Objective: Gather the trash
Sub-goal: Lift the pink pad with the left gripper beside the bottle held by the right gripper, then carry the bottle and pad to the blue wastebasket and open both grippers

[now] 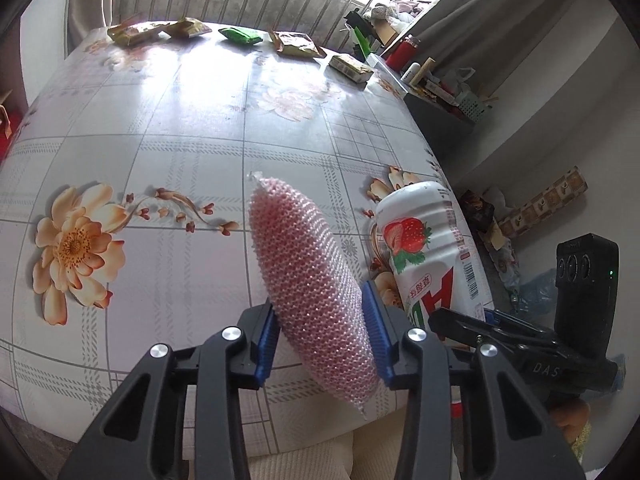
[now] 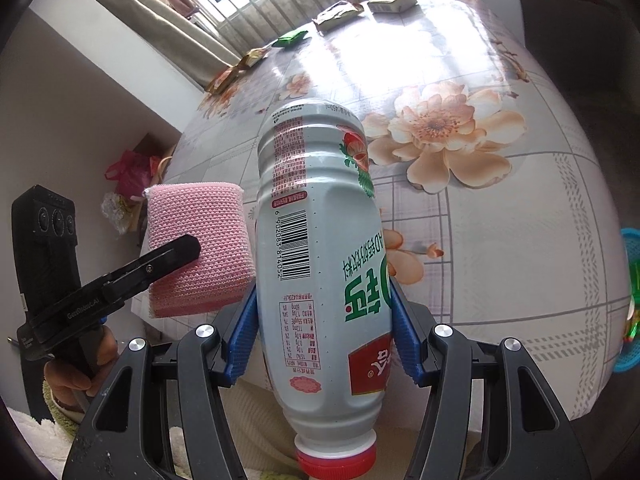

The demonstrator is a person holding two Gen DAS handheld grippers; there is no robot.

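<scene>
My left gripper is shut on a pink mesh sponge, held edge-up above the near edge of the floral table. The sponge also shows in the right wrist view, with the left gripper clamped on it. My right gripper is shut on a white strawberry-drink bottle, red cap toward the camera. The bottle also shows in the left wrist view, just right of the sponge, with the right gripper on it.
Several snack wrappers and a green packet lie along the table's far edge, with a box at the far right corner. A cluttered shelf stands right of the table. A blue basket sits at the right.
</scene>
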